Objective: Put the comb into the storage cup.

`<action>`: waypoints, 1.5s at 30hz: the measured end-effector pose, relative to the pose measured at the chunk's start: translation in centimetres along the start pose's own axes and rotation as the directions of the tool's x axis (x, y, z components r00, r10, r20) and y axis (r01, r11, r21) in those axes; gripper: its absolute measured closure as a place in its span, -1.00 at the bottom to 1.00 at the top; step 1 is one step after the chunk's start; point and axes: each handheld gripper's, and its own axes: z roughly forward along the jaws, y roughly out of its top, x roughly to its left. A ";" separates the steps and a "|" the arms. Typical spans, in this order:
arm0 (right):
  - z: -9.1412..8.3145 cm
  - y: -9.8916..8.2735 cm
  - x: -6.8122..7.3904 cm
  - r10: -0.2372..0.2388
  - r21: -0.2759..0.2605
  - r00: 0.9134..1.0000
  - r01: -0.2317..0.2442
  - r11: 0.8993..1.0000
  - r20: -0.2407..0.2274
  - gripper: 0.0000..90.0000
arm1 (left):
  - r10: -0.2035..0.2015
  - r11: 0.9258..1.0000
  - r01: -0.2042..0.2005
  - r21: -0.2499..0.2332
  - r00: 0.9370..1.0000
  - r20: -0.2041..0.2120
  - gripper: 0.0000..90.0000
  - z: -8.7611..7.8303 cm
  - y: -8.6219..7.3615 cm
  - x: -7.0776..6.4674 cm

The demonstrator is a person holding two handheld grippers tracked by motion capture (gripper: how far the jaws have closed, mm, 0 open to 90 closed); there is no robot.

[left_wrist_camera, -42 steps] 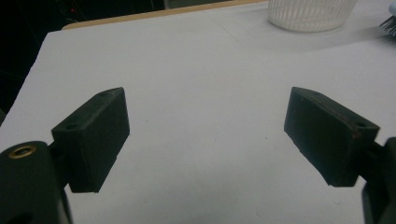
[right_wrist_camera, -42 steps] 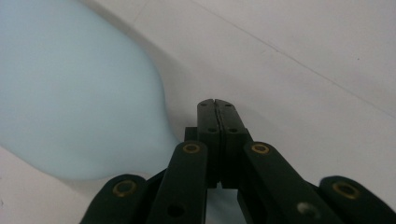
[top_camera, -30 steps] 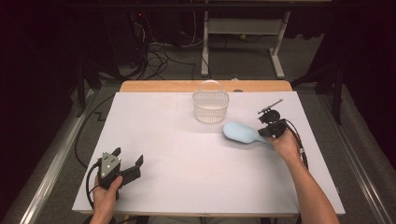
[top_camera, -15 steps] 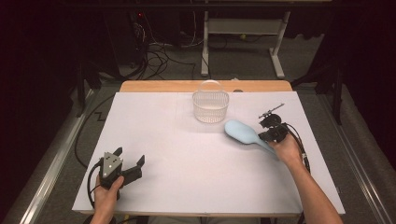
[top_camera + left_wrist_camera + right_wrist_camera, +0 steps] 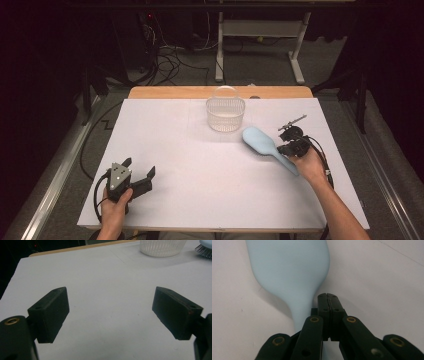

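A pale blue hairbrush [image 5: 260, 140] lies slantwise on the white table sheet [image 5: 175, 130], right of centre, with its head toward the basket; its bristles [image 5: 203, 248] face down. My right gripper [image 5: 284, 147] sits over the handle. In the right gripper view its jaws [image 5: 327, 296] are pressed together with nothing between the pads, and the brush [image 5: 289, 270] runs under and left of them. My left gripper [image 5: 140, 169] rests near the front left, held by a hand, its jaws [image 5: 110, 310] wide apart over bare sheet.
A white mesh basket [image 5: 225, 112] with a handle stands at the back centre, just left of the brush head; its base [image 5: 162, 247] also shows in the left gripper view. A wooden table edge [image 5: 220, 92] runs behind it. Cables trail on the floor beyond.
The right gripper has shifted slightly toward the near edge, and the brush has swung to a steeper slant. The left gripper has not moved.
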 end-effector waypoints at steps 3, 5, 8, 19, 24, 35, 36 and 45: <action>-0.3 -0.2 0.1 0.000 -0.006 1.000 -0.001 1.000 -0.002 1.00 | -0.002 1.000 0.002 0.001 1.000 0.000 -0.67 0.0 0.0 0.0; -0.5 -0.2 0.2 0.000 -0.004 1.000 0.000 1.000 -0.001 1.00 | 0.000 1.000 0.000 0.001 1.000 0.002 -0.67 0.0 0.0 0.0; -0.6 -0.3 0.4 -0.004 -0.006 1.000 0.004 1.000 0.000 1.00 | 0.000 1.000 0.000 -0.001 1.000 0.001 -0.67 0.0 0.0 0.0; -0.6 -1.0 0.9 -0.007 -0.007 1.000 0.007 1.000 -0.013 1.00 | -0.001 1.000 0.001 -0.001 1.000 0.002 -0.67 0.0 0.0 0.0; -0.8 -1.2 1.1 -0.003 -0.012 1.000 0.003 1.000 -0.018 1.00 | -0.002 1.000 0.002 -0.001 1.000 0.004 -0.67 0.0 0.0 -0.1; -1.4 -1.6 1.4 0.009 -0.032 1.000 -0.010 0.999 -0.016 1.00 | 0.000 1.000 0.000 -0.002 1.000 0.002 -0.67 0.0 0.1 0.0; -1.4 -1.6 1.5 0.011 -0.036 1.000 -0.012 0.999 -0.015 1.00 | 0.000 1.000 0.000 -0.001 1.000 0.002 -0.67 0.0 0.1 0.0; -2.4 -1.6 1.5 0.043 -0.097 0.999 -0.045 0.994 -0.023 0.87 | 0.008 1.000 -0.008 -0.002 1.000 0.001 -0.67 0.0 0.1 -0.2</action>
